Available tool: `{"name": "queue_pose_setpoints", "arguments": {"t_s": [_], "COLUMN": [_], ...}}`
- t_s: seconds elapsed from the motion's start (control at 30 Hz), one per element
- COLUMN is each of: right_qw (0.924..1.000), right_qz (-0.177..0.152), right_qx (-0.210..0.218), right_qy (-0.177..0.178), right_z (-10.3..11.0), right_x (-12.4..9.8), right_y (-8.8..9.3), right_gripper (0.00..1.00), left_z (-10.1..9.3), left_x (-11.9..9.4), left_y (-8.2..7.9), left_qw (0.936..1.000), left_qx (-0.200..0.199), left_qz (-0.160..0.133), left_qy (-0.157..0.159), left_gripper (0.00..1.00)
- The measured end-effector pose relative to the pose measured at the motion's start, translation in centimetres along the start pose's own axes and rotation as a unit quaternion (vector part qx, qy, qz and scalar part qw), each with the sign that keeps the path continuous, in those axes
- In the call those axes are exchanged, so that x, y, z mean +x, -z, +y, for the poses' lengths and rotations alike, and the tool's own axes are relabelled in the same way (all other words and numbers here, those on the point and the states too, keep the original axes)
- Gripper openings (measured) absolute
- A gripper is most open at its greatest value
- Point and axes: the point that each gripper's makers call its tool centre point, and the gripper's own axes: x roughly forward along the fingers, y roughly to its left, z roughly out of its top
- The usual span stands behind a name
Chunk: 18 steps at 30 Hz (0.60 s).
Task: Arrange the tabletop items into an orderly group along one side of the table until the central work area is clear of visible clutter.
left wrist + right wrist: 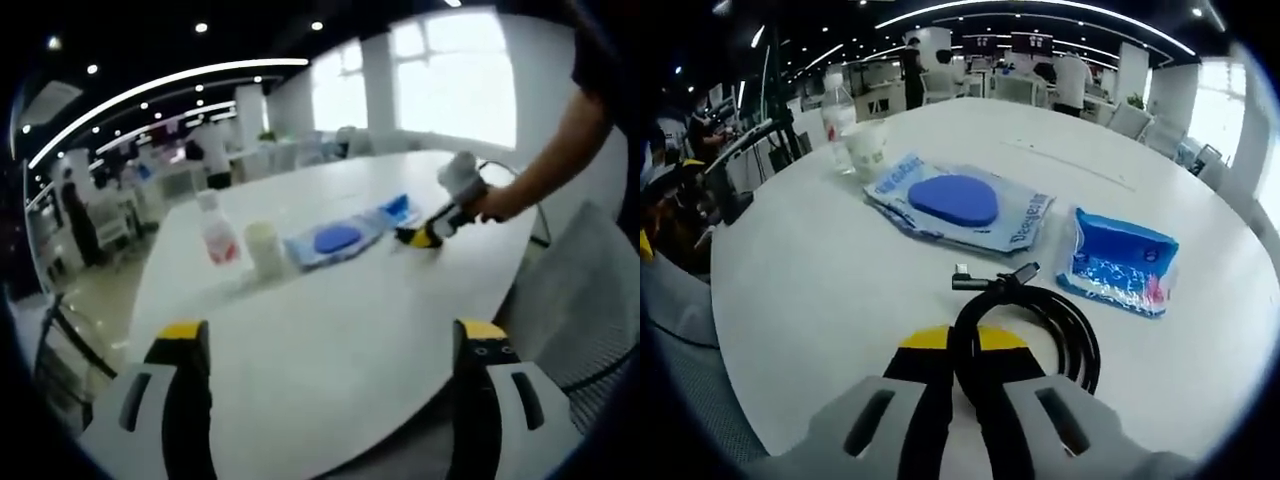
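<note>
The right gripper is pressed together on a coiled black cable, which rests on the white table. The left gripper is held spread above the table's near edge, empty. If the cable is dragged, the loose coil could spring open or knock the small blue packet just to its right. Farther off lie a flat pouch with a blue pad, a cup and what seems a bottle. An open office with ceiling lights is seen beyond.
</note>
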Motion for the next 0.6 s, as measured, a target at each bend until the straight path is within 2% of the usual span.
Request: {"name": "queue_pose_setpoints", "arguments": {"t_s": [0.2,0.43,0.53,0.6], "right_qw": [0.9999,0.9997,0.9998,0.9995], "right_qz": [0.014,0.018,0.006,-0.007], "right_qx": [-0.006,0.002,0.012,0.023], "right_qy": [-0.008,-0.014,-0.016,-0.022], "right_z": [0.4,0.6,0.8,0.9], "right_x": [0.9,0.9,0.5,0.3], "right_y": [0.4,0.6,0.2,-0.3], "right_gripper": [0.07,0.11,0.20,0.32], "left_z": [-0.1,0.3,0.3,0.3], "left_x": [0.1,0.0,0.0,0.0], "left_y": [0.0,0.1,0.1,0.1], "left_qw": [1.0000,1.0000,1.0000,1.0000], "left_qx": [0.001,0.002,0.002,0.003], "left_qz": [0.001,0.003,0.003,0.004], "left_qy": [0.000,-0.007,-0.008,-0.008], "left_gripper": [0.98,0.98,0.98,0.98]}}
